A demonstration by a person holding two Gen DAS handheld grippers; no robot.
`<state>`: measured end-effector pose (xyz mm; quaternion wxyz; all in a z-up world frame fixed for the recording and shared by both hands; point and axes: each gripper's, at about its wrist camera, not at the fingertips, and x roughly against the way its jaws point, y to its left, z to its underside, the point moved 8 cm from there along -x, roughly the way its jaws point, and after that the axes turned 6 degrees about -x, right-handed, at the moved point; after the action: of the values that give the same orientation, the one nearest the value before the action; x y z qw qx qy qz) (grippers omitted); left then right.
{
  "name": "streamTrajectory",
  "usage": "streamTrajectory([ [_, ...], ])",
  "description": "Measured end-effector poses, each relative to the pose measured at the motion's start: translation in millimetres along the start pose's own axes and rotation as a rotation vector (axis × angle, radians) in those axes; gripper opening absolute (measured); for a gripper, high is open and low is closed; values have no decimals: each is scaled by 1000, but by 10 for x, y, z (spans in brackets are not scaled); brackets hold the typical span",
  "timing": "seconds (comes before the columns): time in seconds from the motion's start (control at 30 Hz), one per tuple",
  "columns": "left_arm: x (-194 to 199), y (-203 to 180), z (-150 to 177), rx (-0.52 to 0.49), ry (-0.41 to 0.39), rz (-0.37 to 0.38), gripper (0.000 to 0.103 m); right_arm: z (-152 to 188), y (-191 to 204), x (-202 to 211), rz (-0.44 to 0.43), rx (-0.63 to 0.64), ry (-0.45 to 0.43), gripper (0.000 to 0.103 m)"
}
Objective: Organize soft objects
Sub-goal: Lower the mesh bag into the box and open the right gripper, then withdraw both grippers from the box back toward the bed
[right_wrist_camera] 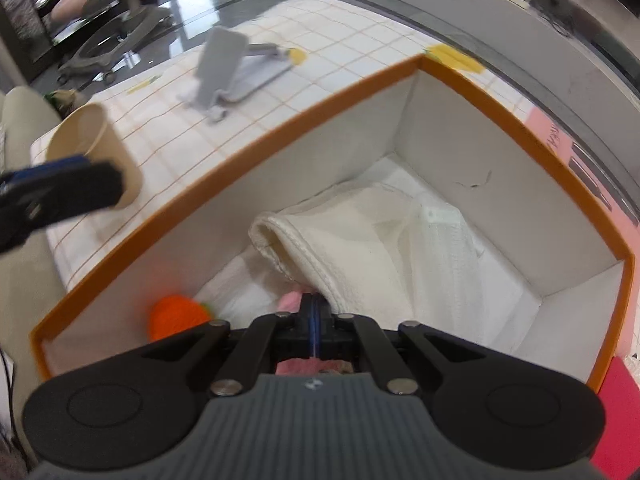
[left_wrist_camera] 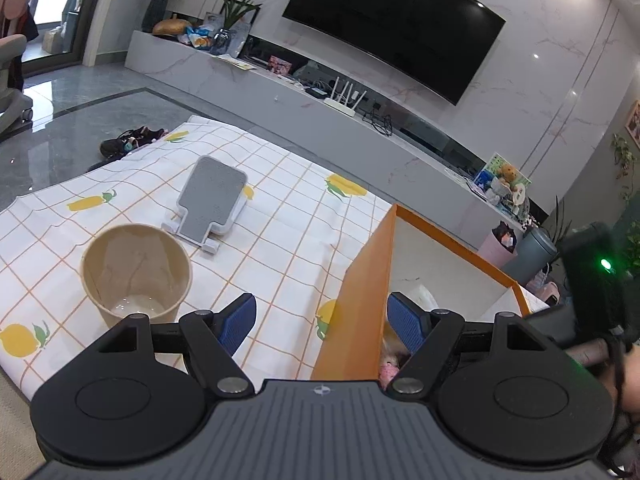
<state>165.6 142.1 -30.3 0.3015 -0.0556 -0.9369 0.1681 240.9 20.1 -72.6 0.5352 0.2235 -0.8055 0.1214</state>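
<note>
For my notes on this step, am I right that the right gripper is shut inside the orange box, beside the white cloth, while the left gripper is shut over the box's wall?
Not quite: the left gripper is open, its blue pads apart either side of the orange box wall, as the left wrist view shows. The right gripper is indeed shut inside the box, beside the white cloth.

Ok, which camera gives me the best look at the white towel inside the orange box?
The right wrist view. It looks down into the orange box, so the folded white towel shows almost whole beside the orange plush. In the left wrist view the box wall hides nearly everything; only a small white scrap peeks out.
</note>
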Motion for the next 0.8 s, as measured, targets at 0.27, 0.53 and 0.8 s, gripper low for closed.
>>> streamTrajectory([
  [0.27, 3, -100, 29, -45, 7, 10, 87, -123, -200, -152, 57, -64, -15, 0],
  [0.53, 24, -184, 77, -130, 39, -18, 87, -86, -65, 138, 16, -52, -60, 4],
  [0.8, 204, -298, 15, -146, 31, -39, 87, 215, 16, 728, -11, -37, -104, 37],
])
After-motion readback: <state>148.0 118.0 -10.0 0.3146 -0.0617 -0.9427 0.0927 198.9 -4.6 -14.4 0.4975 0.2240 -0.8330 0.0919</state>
